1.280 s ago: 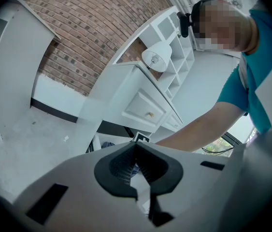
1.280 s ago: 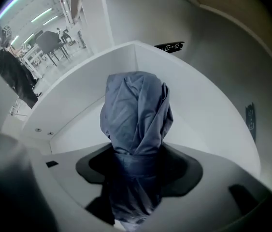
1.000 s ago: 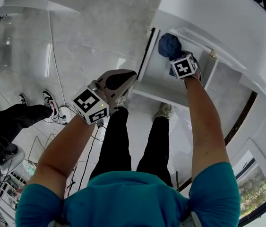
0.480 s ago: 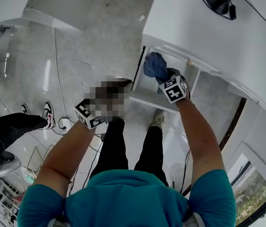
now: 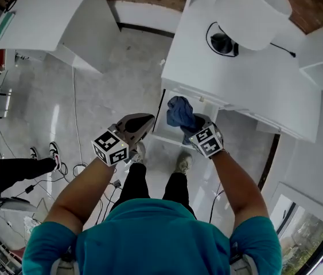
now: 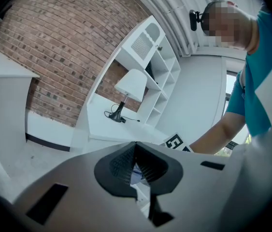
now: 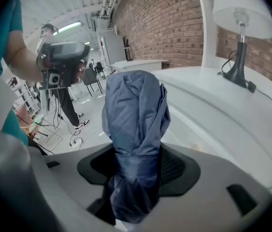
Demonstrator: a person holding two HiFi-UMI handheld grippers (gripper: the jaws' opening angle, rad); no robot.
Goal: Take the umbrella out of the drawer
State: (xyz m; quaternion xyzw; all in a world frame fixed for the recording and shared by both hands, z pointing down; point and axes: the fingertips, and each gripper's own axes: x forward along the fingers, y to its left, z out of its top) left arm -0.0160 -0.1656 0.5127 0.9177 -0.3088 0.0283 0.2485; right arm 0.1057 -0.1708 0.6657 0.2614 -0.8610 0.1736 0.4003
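A folded blue umbrella (image 5: 179,113) is held upright in my right gripper (image 5: 198,132), above the open white drawer (image 5: 168,135). In the right gripper view the umbrella (image 7: 136,129) fills the middle, with both dark pads pressed on its lower part. My right gripper (image 7: 136,168) is shut on it. My left gripper (image 5: 140,125) hangs to the left of the drawer, over the floor, holding nothing. In the left gripper view its jaws (image 6: 136,168) meet at the tips, shut and empty.
The drawer belongs to a white desk (image 5: 236,79) that carries a white lamp (image 5: 253,7) and its black cable. A second white table (image 5: 41,24) stands at the upper left. Another person's legs and shoes (image 5: 20,168) are on the floor at left, among cables.
My right gripper has lifted the umbrella up out of the drawer. The head view has swung back, so the desk top and lamp now show. The left gripper stayed beside the drawer.
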